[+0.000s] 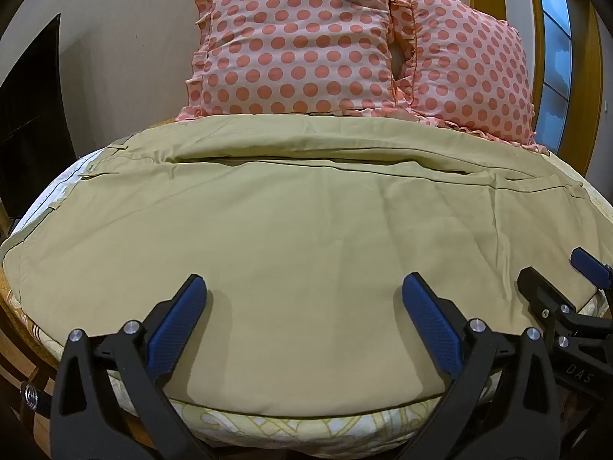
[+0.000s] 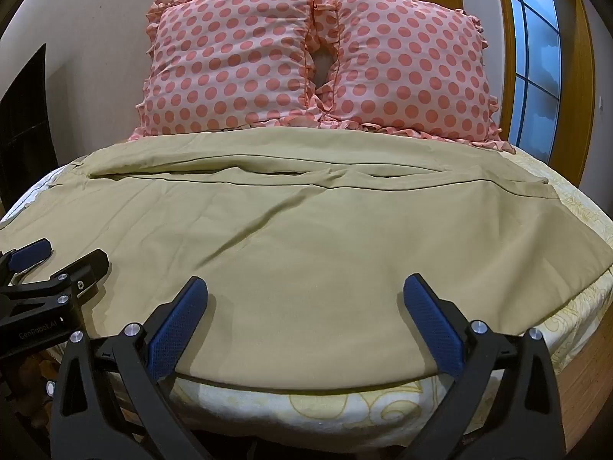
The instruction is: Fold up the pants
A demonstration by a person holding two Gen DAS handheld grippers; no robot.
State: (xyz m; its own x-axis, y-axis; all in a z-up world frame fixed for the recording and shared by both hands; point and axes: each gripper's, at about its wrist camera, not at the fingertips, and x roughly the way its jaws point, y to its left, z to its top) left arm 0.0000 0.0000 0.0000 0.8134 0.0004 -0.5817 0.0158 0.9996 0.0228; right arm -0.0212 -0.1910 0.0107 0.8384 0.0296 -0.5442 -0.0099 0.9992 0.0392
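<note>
**Both grippers spread wide over khaki pants laid crosswise on the bed**

The left gripper point(image 1: 304, 287) hovers with its blue-padded fingers point(image 1: 178, 324) wide apart, holding nothing, just above the near edge of the pants point(image 1: 299, 222). The right gripper point(image 2: 305, 287) is likewise released, its fingers point(image 2: 431, 324) spread over the same near edge, empty. Each gripper shows at the side of the other's view, the two near one another along that edge.

The pants lie flat across the bed point(image 2: 345, 402), their long axis running left to right, parallel to the near mattress edge. The waistband end, with belt loops and pale lining point(image 1: 72, 184), points left; the leg ends point right. A long seam or fold line runs across the far part of the cloth, with light creases nearer.

Beyond the pants, two pink polka-dot pillows point(image 2: 237, 61) stand against the wall. A window point(image 2: 536, 69) in a wooden frame sits at right.
</note>
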